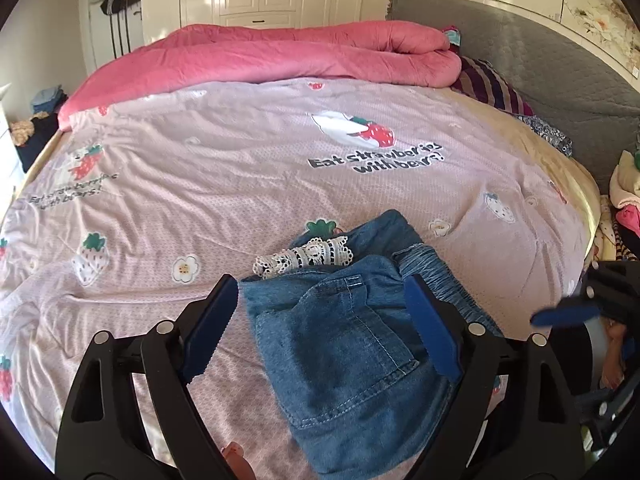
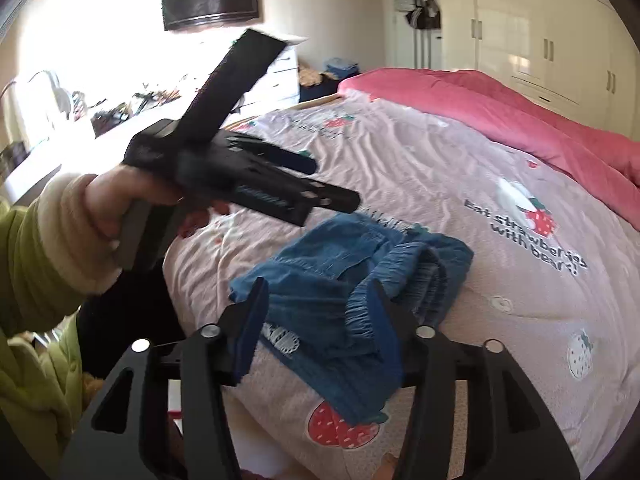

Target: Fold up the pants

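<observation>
Small blue denim pants (image 1: pixel 340 340) with a white lace trim lie folded in a bundle on the pink strawberry bedsheet (image 1: pixel 240 168). My left gripper (image 1: pixel 320 280) hovers over them, jaws wide open and nothing pinched between them. In the right wrist view the pants (image 2: pixel 360 264) lie just beyond my right gripper (image 2: pixel 318 286), which is open, its blue pads clear of the cloth. A hand in a cream cuff and green sleeve holds the left gripper (image 2: pixel 334 184) above the pants' far left side. One blue pad of the right gripper's fingers (image 1: pixel 560 314) shows at the right edge.
A rolled pink quilt (image 1: pixel 280 56) lies along the far side of the bed, beside a striped pillow (image 1: pixel 492 88) and the grey headboard (image 1: pixel 540 52). Loose clothes (image 1: pixel 628 200) pile up at the right. A white dresser (image 2: pixel 276 80) and wardrobes (image 2: pixel 540 32) stand beyond the bed.
</observation>
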`<state>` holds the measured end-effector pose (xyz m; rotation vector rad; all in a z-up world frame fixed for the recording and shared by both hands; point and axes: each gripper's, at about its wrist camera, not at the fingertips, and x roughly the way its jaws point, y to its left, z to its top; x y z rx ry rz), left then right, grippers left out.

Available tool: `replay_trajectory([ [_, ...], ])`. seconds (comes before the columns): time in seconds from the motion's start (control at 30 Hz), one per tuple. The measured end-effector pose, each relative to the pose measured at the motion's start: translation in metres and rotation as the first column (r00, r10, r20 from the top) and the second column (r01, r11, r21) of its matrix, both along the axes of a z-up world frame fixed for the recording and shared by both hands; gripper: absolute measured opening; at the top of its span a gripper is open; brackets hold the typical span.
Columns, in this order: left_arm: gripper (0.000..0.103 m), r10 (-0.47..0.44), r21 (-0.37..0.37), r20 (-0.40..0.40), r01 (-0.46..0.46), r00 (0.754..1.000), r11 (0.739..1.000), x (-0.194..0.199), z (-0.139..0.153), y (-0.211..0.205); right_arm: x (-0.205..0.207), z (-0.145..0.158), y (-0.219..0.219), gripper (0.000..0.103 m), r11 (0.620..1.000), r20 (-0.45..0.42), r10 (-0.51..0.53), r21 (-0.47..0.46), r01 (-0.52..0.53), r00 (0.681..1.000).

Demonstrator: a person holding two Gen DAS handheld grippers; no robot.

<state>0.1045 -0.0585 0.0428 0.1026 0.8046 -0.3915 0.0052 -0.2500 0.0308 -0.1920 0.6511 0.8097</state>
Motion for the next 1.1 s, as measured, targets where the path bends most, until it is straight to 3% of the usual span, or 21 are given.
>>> replay_trajectory([
  [0.27,0.089,0.029,-0.005,0.006,-0.029,1.0,1.0,-0.009,0.001,0.012,0.012,-0.002,-0.011,0.073,0.994,-0.025,-0.112,-0.021,0.111,0.993],
  [0.67,0.092,0.097,-0.025,-0.082,-0.1,0.992,0.995,-0.027,-0.034,0.043,0.04,-0.02,-0.025,0.08,0.964,-0.124,-0.267,-0.025,0.266,0.956],
  [0.8,0.093,0.094,-0.031,-0.087,-0.097,0.992,0.995,-0.033,-0.036,0.04,0.051,-0.016,-0.014,0.087,0.962,-0.131,-0.272,-0.025,0.271,0.953],
  [1.1,0.093,0.055,0.027,-0.088,-0.052,0.995,0.998,-0.041,-0.043,0.018,0.079,-0.042,-0.01,0.088,0.948,-0.202,-0.317,-0.096,0.304,0.927],
])
